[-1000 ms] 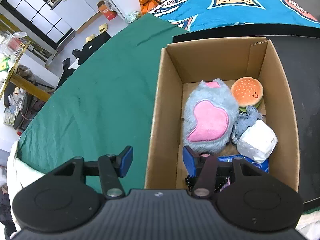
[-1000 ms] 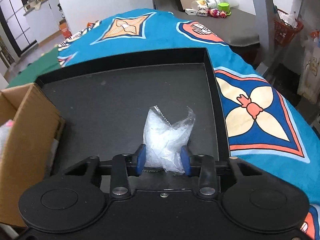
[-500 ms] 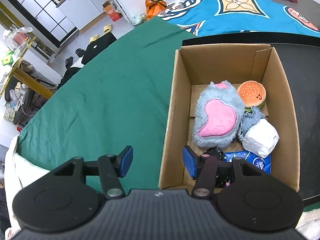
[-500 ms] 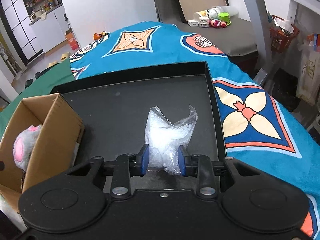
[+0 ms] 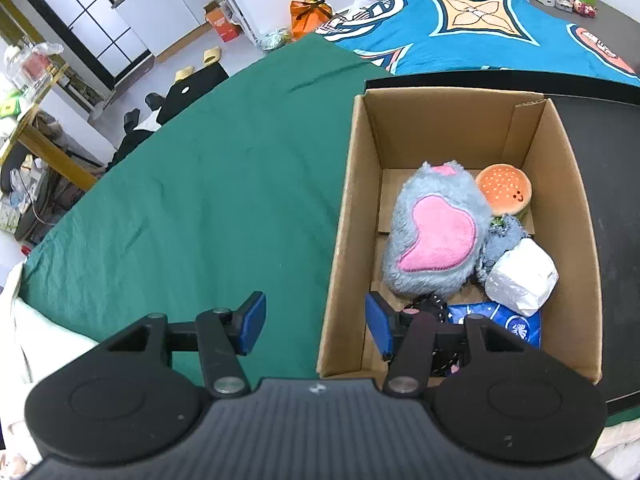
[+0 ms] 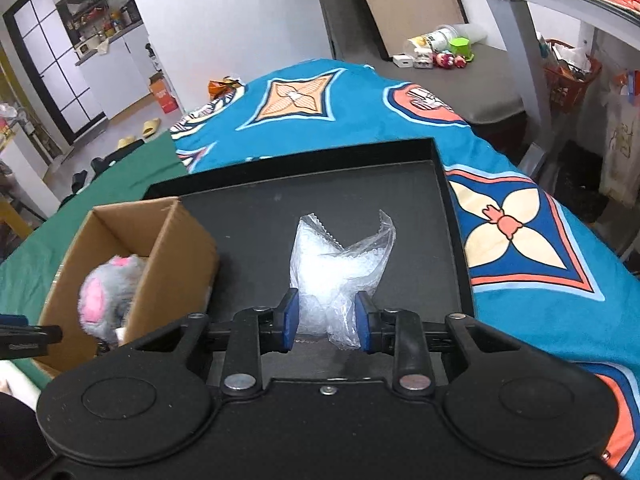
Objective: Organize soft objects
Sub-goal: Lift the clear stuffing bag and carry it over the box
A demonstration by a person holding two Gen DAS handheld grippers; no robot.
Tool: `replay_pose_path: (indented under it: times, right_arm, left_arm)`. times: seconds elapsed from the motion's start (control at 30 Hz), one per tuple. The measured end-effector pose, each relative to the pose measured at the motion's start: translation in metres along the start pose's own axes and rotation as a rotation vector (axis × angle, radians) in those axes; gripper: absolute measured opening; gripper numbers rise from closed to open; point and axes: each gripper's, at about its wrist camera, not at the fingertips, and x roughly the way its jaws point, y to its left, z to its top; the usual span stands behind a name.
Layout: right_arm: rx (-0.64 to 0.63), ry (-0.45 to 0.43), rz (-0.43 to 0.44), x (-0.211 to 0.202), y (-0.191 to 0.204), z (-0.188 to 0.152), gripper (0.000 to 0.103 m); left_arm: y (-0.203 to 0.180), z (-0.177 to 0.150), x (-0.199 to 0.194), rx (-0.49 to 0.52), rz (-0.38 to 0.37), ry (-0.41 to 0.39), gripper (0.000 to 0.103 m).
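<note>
A cardboard box stands on the green cloth and holds a grey plush with a pink heart, a burger plush, a white packet, a blue pack and a small black item. My left gripper is open and empty, straddling the box's near left wall. My right gripper is shut on a clear bubble-wrap bag, held above the black tray. The box and grey plush show at the left of the right wrist view.
The black tray lies right of the box on a blue patterned cloth. Green cloth covers the table to the left. Small toys and a cup sit on a grey surface far behind.
Both grippers have risen and pulled back. The right gripper lifted the bubble-wrap bag off the tray; the box has come further into its view. The left gripper stays open.
</note>
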Motion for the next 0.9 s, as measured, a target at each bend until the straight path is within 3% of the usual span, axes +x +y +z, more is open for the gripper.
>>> replay_pose_path:
  times: [0.67,0.8,0.9]
  right_arm:
    - [-0.015,-0.046,0.091,-0.024,0.058,0.005,0.029]
    - [-0.078,-0.07,0.1,-0.028,0.081,0.007,0.029]
    - [-0.115,-0.073,0.107,-0.027,0.097,0.009,0.029]
  left_arm:
    - [0.007,-0.012,-0.001,-0.015,-0.054,-0.072,0.053]
    - [0.012,-0.014,-0.002,-0.032,-0.086,-0.101,0.053]
    - [0.015,-0.011,0.005,-0.05,-0.117,-0.08,0.051]
